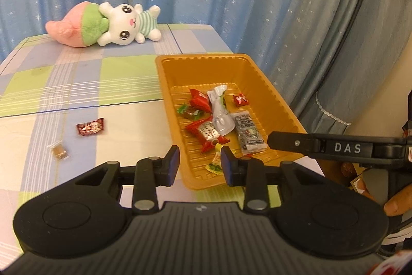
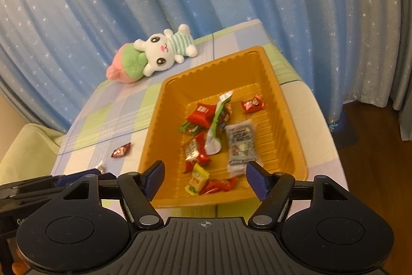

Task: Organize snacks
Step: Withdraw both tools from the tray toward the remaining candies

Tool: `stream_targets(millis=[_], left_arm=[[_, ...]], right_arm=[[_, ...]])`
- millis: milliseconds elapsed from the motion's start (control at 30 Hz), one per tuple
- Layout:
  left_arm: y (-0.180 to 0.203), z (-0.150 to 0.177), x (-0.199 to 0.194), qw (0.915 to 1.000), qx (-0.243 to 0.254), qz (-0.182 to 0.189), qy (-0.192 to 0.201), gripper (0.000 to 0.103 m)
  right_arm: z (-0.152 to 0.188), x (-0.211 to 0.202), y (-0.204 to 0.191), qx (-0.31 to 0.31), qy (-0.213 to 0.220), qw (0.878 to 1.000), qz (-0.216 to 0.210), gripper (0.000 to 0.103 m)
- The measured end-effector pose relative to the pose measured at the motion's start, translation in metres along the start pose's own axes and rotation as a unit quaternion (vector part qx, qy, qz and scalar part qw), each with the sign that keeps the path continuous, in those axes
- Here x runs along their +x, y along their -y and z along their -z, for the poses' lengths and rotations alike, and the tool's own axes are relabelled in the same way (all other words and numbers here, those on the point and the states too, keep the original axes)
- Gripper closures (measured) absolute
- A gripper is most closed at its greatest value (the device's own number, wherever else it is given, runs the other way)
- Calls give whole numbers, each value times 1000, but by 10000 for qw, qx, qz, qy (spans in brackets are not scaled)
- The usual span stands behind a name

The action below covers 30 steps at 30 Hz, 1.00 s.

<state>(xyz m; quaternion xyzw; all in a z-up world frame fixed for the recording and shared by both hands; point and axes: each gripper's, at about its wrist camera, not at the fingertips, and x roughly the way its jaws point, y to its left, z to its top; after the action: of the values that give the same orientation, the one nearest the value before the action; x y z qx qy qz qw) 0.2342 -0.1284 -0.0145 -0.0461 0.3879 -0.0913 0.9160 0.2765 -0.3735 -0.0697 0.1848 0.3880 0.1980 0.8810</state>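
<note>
Orange tray (image 1: pixel 270 105), right side of bench (image 1: pixel 51 84): holds most wrapped snacks. Outstanding: dark-red candy (image 1: pixel 90 126) and small tan sweet (image 1: pixel 59 152), left of tray. Likely light, crinkly, slippery; pinch across middle. Left gripper (image 1: pixel 199 163) and right gripper (image 2: pixel 204 178): fingers spread, empty.

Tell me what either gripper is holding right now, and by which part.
Nothing. The left gripper and the right gripper are both open and empty above the near end of the orange tray.
</note>
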Motion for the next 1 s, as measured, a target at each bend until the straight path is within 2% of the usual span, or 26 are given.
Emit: stream_targets(millis=[600,1000], left_arm=[[-86,27,-44,9992,-354,-166,-86,70],[-152,31,-45,9981,-488,-286,-265,69]], right_arm=[[39,18,-79,-226,-390,9987,-256,28],[51,56,-129,-308,-597,9974,-263,28]])
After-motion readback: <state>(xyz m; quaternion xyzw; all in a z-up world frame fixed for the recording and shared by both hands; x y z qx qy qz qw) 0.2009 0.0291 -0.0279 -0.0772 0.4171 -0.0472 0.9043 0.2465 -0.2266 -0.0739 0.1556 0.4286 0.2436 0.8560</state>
